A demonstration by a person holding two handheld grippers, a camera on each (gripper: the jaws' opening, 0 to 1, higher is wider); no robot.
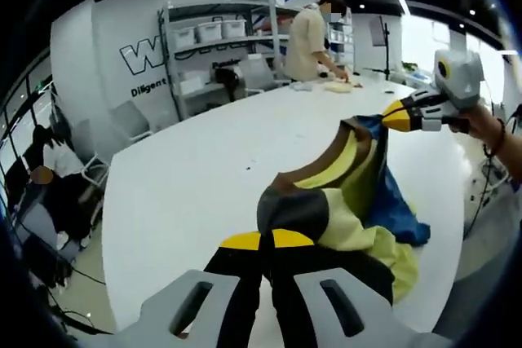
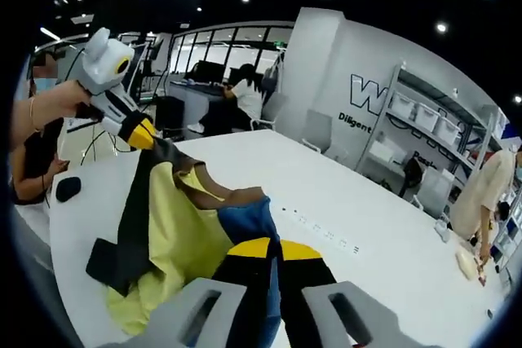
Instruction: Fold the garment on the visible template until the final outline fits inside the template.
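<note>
Garment (image 1: 351, 193) hangs stretched betw. both tongs above white counter (image 1: 212, 160), lower folds bunched on it. Left tongs (image 1: 267, 240) pinch a dark edge; right tongs (image 2: 267, 248) likewise, yellow tips pressed on cloth. Template can't be made out — under the cloth or out of frame. Garment shape unclear: yellow, blue, brown, black panels crumpled together.

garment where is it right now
The garment is lifted off the white table, stretched between the left gripper and the right gripper, both shut on its cloth; its lower folds hang down to the tabletop.
</note>
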